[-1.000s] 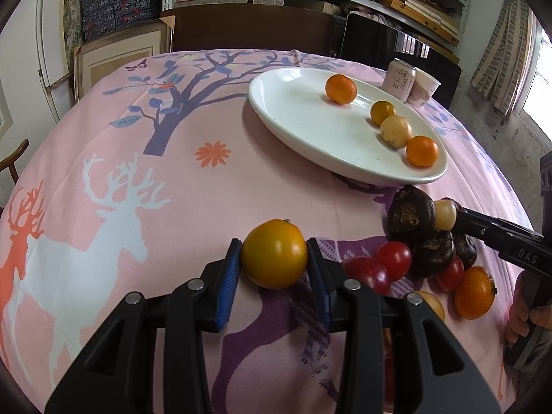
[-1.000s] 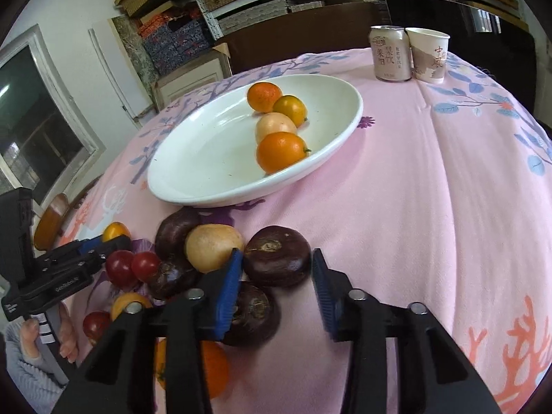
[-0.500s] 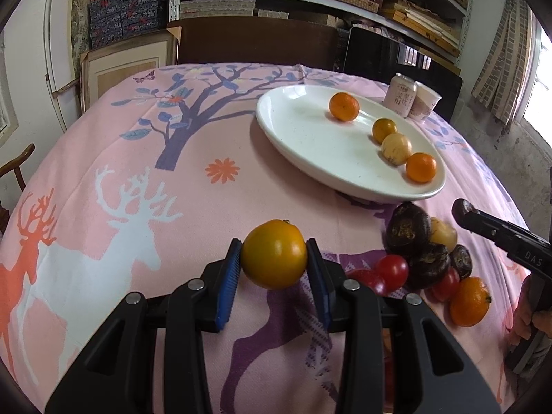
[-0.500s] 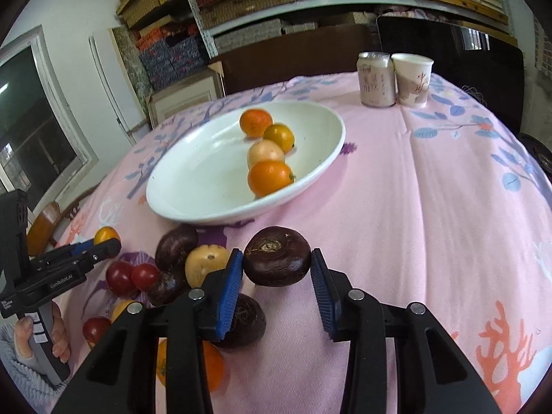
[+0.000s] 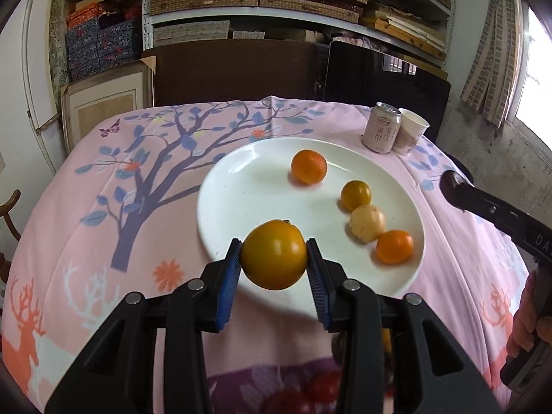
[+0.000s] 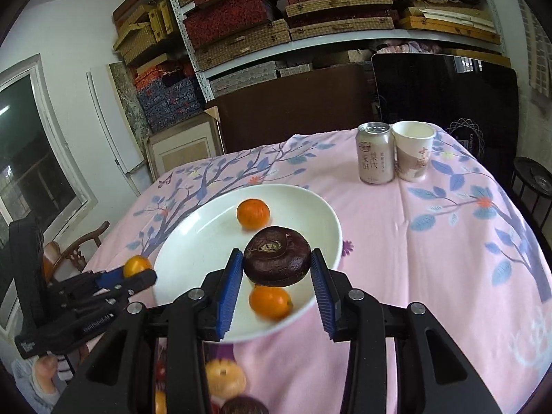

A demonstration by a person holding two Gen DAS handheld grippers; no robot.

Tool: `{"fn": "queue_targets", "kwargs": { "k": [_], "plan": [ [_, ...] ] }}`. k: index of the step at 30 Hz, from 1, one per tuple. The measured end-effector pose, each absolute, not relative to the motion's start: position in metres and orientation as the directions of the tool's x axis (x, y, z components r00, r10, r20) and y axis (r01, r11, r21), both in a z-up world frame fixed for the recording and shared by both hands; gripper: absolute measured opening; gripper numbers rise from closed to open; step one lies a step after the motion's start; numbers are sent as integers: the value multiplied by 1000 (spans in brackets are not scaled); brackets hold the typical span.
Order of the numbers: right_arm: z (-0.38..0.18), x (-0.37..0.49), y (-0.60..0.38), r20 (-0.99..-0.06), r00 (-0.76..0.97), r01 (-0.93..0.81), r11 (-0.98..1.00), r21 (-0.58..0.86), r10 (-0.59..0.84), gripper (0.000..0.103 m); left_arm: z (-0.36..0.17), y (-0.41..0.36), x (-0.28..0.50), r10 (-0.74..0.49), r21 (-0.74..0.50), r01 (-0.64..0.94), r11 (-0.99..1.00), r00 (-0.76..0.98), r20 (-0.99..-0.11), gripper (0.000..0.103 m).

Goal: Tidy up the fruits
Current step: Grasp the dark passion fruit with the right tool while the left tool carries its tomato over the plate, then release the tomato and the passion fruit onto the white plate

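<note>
My left gripper (image 5: 273, 262) is shut on a yellow-orange tomato (image 5: 274, 253) and holds it above the near rim of the white oval plate (image 5: 241, 203). Several orange and yellow fruits lie on the plate, among them an orange (image 5: 308, 171). My right gripper (image 6: 277, 269) is shut on a dark purple round fruit (image 6: 277, 260) and holds it over the plate (image 6: 193, 241), above a small orange (image 6: 270, 302). The left gripper also shows in the right wrist view (image 6: 132, 272). The right gripper shows at the right edge of the left wrist view (image 5: 455, 191).
A drink can (image 6: 375, 153) and a paper cup (image 6: 413, 150) stand at the table's far right. Loose fruits lie on the pink cloth near me, partly hidden by the fingers: red tomatoes (image 5: 321, 391) and a pale fruit (image 6: 224, 377). A wooden chair (image 6: 82, 245) stands left.
Both grippers have lifted their fruit off the cloth and moved forward to the plate. The fruit pile has dropped to the bottom edge of both views.
</note>
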State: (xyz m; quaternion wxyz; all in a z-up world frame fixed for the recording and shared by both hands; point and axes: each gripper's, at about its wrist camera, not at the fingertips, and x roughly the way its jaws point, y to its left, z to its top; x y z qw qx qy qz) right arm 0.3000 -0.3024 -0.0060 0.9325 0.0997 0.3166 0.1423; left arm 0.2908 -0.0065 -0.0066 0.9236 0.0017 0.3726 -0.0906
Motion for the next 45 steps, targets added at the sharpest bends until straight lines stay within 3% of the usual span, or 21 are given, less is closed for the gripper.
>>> {"fn": "queue_targets", "kwargs": {
  "k": [2,4,5,6,12,16,23,29,36,45],
  "plan": [
    [-13,315,-299,-571,755,-191,941,280,323,42,-13,-11,304,-152,-55,159,986,699,-699,38],
    [-25,328,-301,-575,746,-174,932,319,336,48,-19,-12,311,-136,-38,152,988,706,-695,65],
    [-33,332,-305,-573,743,-157,922,353,346,60,-21,-12,311,-133,-32,153,988,714,-687,70],
    [-38,334,-308,-581,734,-148,918,368,352,63,-22,-11,311,-127,-21,155,988,718,-684,75],
    [-45,330,-326,-576,733,-106,896,430,363,68,-19,1,302,-132,-44,139,989,727,-674,84],
    [-48,313,-325,-580,745,-97,913,397,331,71,-17,8,285,-113,-28,127,992,739,-664,93],
    [-56,271,-320,-601,742,-112,940,323,296,79,-29,25,254,-83,-31,85,996,723,-686,94],
    [-47,241,-327,-558,782,-109,944,313,276,89,-34,41,222,-74,-53,51,997,719,-691,95],
    [-52,234,-341,-568,772,-81,930,358,286,90,-34,44,181,-110,-78,77,994,728,-677,97],
    [-54,230,-341,-574,768,-74,929,361,284,90,-47,22,171,-92,9,140,990,697,-711,98]
  ]
}}
